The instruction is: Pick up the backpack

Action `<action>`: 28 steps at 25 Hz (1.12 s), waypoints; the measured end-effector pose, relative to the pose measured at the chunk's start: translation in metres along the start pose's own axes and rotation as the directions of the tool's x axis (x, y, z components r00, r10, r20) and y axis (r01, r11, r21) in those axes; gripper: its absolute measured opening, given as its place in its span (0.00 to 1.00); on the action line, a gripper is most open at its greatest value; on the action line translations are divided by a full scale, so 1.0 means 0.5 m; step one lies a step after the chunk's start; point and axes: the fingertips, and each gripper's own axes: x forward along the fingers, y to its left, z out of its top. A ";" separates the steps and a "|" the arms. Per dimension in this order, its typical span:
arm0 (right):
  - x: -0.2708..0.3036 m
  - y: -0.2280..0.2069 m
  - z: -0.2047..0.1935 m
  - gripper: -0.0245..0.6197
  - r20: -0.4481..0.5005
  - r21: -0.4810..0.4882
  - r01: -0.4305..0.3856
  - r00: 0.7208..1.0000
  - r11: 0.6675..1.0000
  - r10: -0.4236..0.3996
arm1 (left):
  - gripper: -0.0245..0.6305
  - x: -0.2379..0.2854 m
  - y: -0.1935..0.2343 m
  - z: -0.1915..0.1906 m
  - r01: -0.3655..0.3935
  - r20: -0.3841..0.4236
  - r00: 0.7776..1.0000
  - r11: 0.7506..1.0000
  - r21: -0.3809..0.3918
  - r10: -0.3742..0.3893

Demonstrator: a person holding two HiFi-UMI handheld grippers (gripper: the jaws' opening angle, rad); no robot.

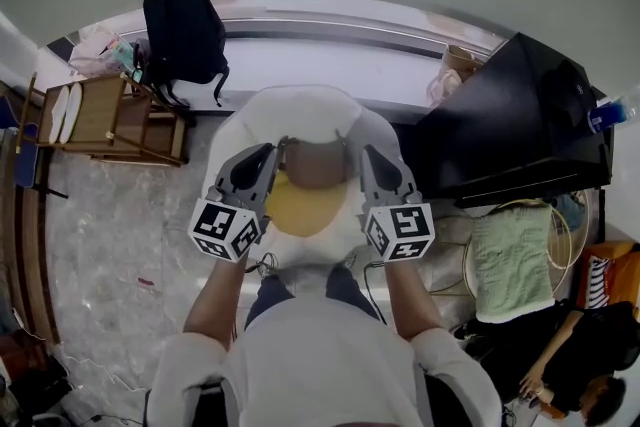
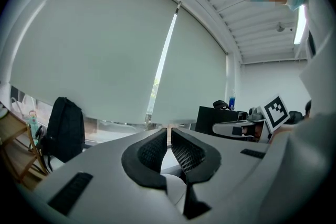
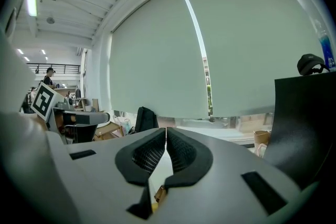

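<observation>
- Head view: one black backpack (image 1: pixel 183 37) stands against the window ledge at 11 o'clock, untouched; nothing done yet, so the reach, grip and lift are all left
- Head view: two claws, left gripper (image 1: pixel 265 160) and right gripper (image 1: pixel 372 160), side by side at centre, both well apart from the backpack; one wooden rack (image 1: pixel 110 120) sits at 7 o'clock of the backpack
- Left gripper view: jaws closed together with nothing between them; backpack far off at 8 o'clock of frame
- Right gripper view: jaws closed together and empty; backpack small, at 11 o'clock from the jaw tips
</observation>
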 end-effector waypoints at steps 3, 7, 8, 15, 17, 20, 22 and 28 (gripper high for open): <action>0.015 -0.011 -0.022 0.08 -0.020 0.008 0.001 1.000 1.000 -0.001 | 0.11 0.013 0.014 -0.019 -0.010 -0.017 1.000 1.000 -0.007 0.009; 0.034 -0.031 -0.059 0.08 -0.044 0.011 0.007 0.999 1.000 -0.006 | 0.11 0.028 0.029 -0.056 -0.024 -0.038 0.999 1.000 -0.018 0.023; 0.038 -0.035 -0.069 0.08 -0.050 0.013 0.009 0.999 1.000 -0.008 | 0.11 0.031 0.034 -0.067 -0.029 -0.045 0.999 0.999 -0.023 0.028; 0.060 -0.054 -0.136 0.08 -0.097 0.046 0.023 0.995 0.999 -0.018 | 0.11 0.047 0.055 -0.146 -0.047 -0.101 0.994 0.997 -0.065 0.040; 0.065 -0.058 -0.156 0.08 -0.106 0.046 0.028 0.994 0.999 -0.023 | 0.11 0.053 0.061 -0.166 -0.051 -0.113 0.993 0.996 -0.074 0.043; 0.073 -0.064 -0.189 0.08 -0.117 0.051 0.037 0.993 0.998 -0.030 | 0.11 0.064 0.071 -0.197 -0.059 -0.128 0.991 0.995 -0.084 0.048; 0.080 -0.072 -0.209 0.08 -0.125 0.056 0.041 0.992 0.998 -0.034 | 0.11 0.072 0.079 -0.217 -0.064 -0.138 0.989 0.994 -0.087 0.052; 0.113 -0.103 -0.268 0.08 -0.142 0.048 0.038 0.989 0.998 -0.031 | 0.11 0.099 0.111 -0.272 -0.090 -0.154 0.985 0.992 -0.083 0.077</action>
